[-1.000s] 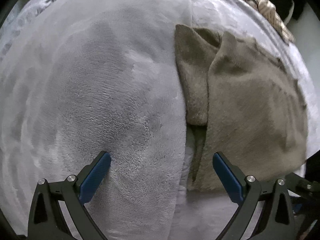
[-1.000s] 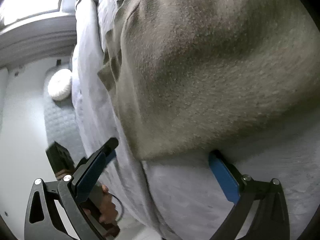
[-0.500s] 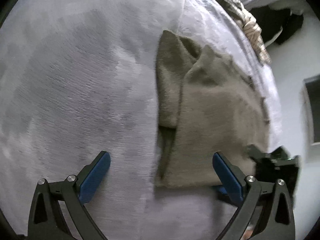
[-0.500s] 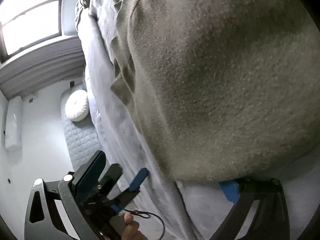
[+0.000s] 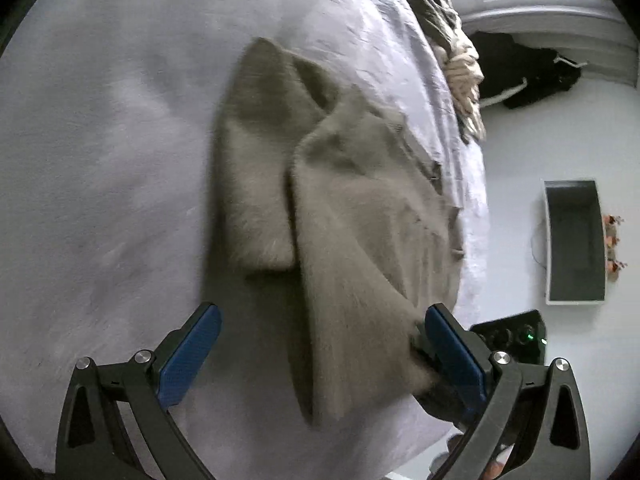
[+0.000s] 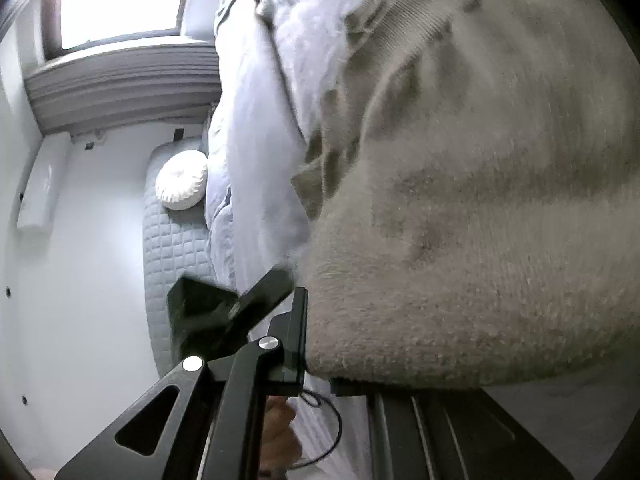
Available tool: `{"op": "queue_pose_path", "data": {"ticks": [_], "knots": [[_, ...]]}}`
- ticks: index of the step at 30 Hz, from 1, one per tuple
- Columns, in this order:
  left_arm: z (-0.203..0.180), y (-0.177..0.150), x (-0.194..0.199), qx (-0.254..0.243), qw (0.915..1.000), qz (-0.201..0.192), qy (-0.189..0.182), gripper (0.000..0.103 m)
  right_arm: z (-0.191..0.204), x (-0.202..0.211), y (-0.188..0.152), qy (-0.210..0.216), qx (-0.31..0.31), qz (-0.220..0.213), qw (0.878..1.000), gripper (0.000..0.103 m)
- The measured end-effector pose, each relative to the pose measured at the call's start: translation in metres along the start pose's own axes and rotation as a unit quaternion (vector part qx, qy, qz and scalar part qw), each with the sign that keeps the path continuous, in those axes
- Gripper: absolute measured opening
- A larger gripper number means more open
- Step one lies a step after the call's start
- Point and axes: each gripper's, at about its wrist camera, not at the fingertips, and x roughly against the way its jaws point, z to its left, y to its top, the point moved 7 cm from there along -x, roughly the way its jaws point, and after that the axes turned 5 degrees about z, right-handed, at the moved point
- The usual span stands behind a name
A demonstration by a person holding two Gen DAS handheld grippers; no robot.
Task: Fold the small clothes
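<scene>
Now your right gripper (image 6: 316, 364) has just been closing and its jaws are clamped on the near corner of the taupe fleece garment (image 5: 360, 216), with the fuzzy cloth pinched between them and bulging up and to the right of the jaws, filling most of that camera's view. Your left gripper (image 5: 320, 348) stands wide open, its blue pads (image 5: 188, 356) apart and touching nothing; the garment's lower edge lies between and just ahead of the fingers, nearer the right-hand pad than the left. From the left camera, the right gripper's black body shows just behind the right-hand finger, gripping the cloth's corner there, so the fabric rises in a ridge toward it. The rest of the garment lies on the pale lavender blanket (image 5: 100, 160), one flap folded over ahead and to the left of centre. Beyond the right gripper's left side, the bed's edge drops away to a quilted bench with a round white cushion (image 6: 182, 180).
</scene>
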Motion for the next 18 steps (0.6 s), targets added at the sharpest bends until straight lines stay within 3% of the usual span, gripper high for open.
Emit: {"op": "queue_pose_path", "data": {"ticks": [7,11,15,16,18], "knots": [[-0.015,0.034,-0.034,0.002,0.9998,0.020,-0.006,0.102,-0.002,-0.009,-0.005,-0.007,0.003,0.019,1.000,0.009],[-0.028,0.045,-0.045,-0.018,0.9995,0.021,0.017,0.102,-0.010,-0.016,-0.011,-0.026,0.008,0.035,0.999,0.009],[-0.036,0.057,-0.049,-0.034,0.9981,-0.002,0.051,0.100,-0.028,-0.018,-0.021,-0.052,0.001,0.070,0.996,0.013],[-0.036,0.059,-0.051,-0.036,0.9976,-0.005,0.059,0.094,-0.032,-0.018,-0.025,-0.066,0.004,0.084,0.994,0.013],[-0.034,0.060,-0.056,-0.046,0.9954,-0.001,0.084,0.094,-0.039,-0.015,-0.033,-0.104,0.019,0.112,0.988,0.018]]}}
